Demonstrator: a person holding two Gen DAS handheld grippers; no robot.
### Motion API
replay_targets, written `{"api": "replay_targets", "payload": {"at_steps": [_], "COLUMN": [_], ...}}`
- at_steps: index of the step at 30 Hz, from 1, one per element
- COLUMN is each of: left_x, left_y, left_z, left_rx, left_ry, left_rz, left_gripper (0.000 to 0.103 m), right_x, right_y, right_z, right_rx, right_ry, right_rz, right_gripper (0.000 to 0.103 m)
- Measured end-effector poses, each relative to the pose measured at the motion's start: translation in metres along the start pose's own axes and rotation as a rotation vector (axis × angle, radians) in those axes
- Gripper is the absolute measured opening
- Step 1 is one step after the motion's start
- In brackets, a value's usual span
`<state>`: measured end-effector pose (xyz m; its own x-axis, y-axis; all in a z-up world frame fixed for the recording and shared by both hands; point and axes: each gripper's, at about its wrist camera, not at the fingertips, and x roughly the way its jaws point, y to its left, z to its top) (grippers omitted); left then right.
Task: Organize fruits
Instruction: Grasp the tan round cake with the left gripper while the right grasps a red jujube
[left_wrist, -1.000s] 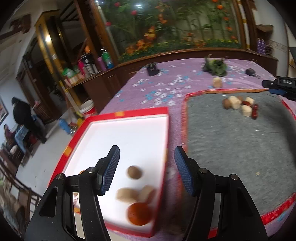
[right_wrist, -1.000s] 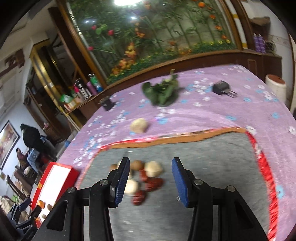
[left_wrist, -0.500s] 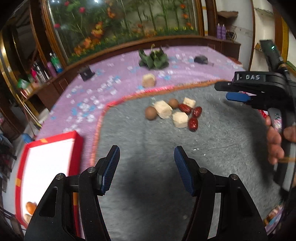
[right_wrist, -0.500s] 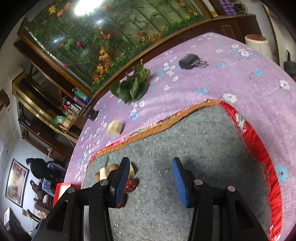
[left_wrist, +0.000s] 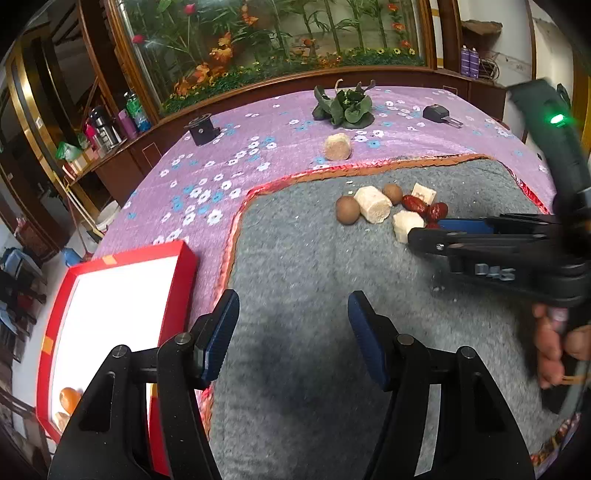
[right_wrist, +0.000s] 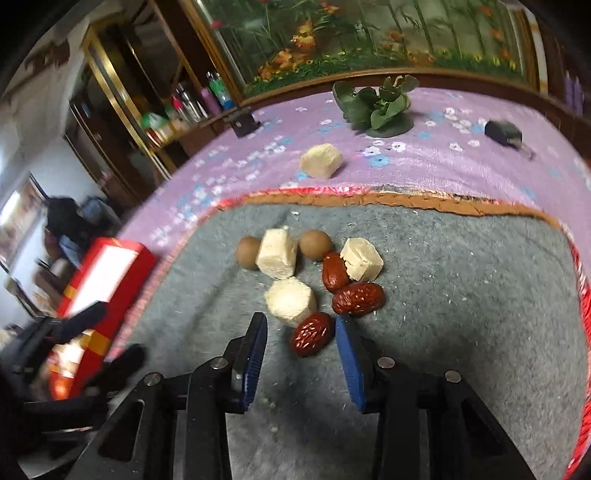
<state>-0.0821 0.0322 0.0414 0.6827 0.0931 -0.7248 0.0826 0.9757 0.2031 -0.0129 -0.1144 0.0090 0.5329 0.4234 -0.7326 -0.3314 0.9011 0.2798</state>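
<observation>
Rt tongs (right_wrist: 299, 341) just been closing, nearest date (right_wrist: 311, 339) sits between the pads, not pinched yet. Lt tongs (left_wrist: 291, 332) half open, empty, over grey mat (left_wrist: 295, 258). Fruit pile (left_wrist: 388, 210) upper centre of frame, mostly untouched. Red tray (left_wrist: 110, 295) lower left has an orange (left_wrist: 69, 398) plus a few bits. Early on, most fruit left.
</observation>
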Motion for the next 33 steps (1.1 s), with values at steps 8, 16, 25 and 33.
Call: {"api": "replay_targets", "payload": {"at_steps": [8, 16, 25, 33], "left_x": [-0.014, -0.023, -0.024, -0.008], "left_y": [0.015, 0.033, 0.019, -0.012], "left_z": [-0.009, -0.009, -0.003, 0.018], "left_rx": [-0.037, -0.081, -0.039, 0.047], "left_ry": [-0.017, -0.033, -0.043, -0.051], "left_rz": [0.0, 0.001, -0.018, -0.081], "left_gripper": [0.062, 0.062, 0.062, 0.062], "right_x": [0.006, -0.011, -0.064, -0.079], "right_y": [0.013, -0.004, -0.073, -0.121], "right_z": [-0.003, -0.002, 0.008, -0.002], "right_rx": [-0.095, 0.004, 0.367, 0.63], "right_ry": [-0.015, -0.025, -0.259, -0.364], "right_rz": [-0.09, 0.013, 0.347, 0.317], "right_gripper": [0.025, 0.025, 0.025, 0.025]}}
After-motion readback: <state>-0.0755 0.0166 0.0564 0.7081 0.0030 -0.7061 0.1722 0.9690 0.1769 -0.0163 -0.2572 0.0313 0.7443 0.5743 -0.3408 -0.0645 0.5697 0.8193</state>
